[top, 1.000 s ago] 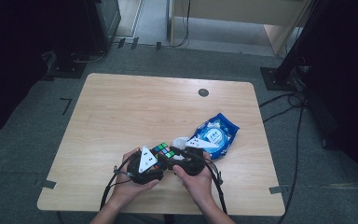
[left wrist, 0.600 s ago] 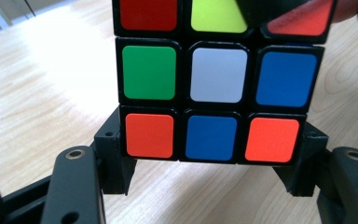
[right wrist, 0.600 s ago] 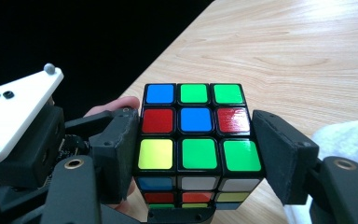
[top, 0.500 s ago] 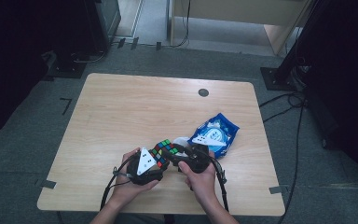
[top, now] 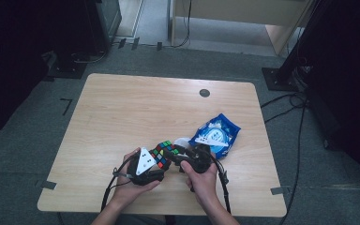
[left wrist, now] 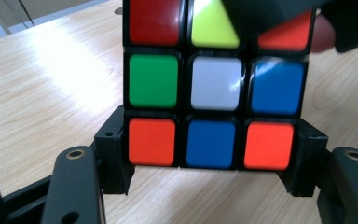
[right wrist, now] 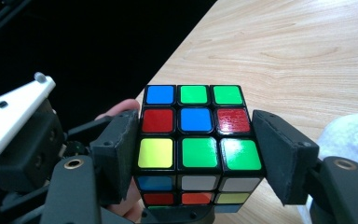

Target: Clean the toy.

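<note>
Wood desk (top: 122, 108) in a dark room, blue bag (top: 215, 133) right of centre. Puzzle cube (top: 165, 152) is at lower centre, clamped by both the left claw (left wrist: 209, 163) and the right claw (right wrist: 198, 154). The two grips sit on different layers, likely so one layer can be twisted against the other.

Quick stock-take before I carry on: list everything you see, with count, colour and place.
Multicoloured puzzle cube: one, scrambled, between both grippers at the near table edge.
Blue and white plastic packet: one, right of the cube.
White cloth: one, beside the packet.
Dark round grommet: one, far side.
Light wooden table: one.
Left gripper: black, clamped on the cube's lower layer.
Right gripper: black, jaws at the cube's sides.
Hands: two, near edge.
</note>
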A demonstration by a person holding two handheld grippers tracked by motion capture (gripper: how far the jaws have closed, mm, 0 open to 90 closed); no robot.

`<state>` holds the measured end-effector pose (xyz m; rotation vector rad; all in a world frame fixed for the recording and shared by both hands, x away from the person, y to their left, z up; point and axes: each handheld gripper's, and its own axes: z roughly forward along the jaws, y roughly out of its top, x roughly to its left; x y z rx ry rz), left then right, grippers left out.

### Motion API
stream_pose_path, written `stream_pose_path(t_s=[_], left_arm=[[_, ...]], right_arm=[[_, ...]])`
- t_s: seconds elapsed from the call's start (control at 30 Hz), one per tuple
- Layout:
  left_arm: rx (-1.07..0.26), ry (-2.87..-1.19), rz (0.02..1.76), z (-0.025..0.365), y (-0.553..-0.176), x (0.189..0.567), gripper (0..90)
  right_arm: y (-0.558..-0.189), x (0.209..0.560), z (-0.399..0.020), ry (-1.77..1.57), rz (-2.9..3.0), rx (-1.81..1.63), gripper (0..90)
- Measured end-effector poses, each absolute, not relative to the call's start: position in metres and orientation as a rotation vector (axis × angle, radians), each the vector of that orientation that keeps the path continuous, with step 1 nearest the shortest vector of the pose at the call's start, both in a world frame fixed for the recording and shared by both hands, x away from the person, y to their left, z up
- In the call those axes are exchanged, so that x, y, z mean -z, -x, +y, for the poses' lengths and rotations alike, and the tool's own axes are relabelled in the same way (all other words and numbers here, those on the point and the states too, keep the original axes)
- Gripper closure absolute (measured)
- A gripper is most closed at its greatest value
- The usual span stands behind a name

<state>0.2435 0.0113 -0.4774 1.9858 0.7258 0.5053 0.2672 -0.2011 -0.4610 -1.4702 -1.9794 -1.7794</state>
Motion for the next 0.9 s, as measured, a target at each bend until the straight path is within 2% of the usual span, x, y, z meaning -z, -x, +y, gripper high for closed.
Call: stream_pose_path(t_s=[0.33,0.6,0.9], left_arm=[[-0.493,-1.996,0.747,0.022,-0.251,0.472,34.4],[-0.441,-1.962,0.852,0.064,-0.274,0.452,34.4],[-0.355,-2.03,0.837,0.07,-0.276,0.433,34.3]], right_arm=[[-0.269,0.458,-0.205,1.368,-2.036,1.869,34.4],[-0.271,0.46,-0.221,1.16,-2.326,2.075,33.4],[-0.254,0.485,-0.177,0.77,-2.866,2.145,28.2]])
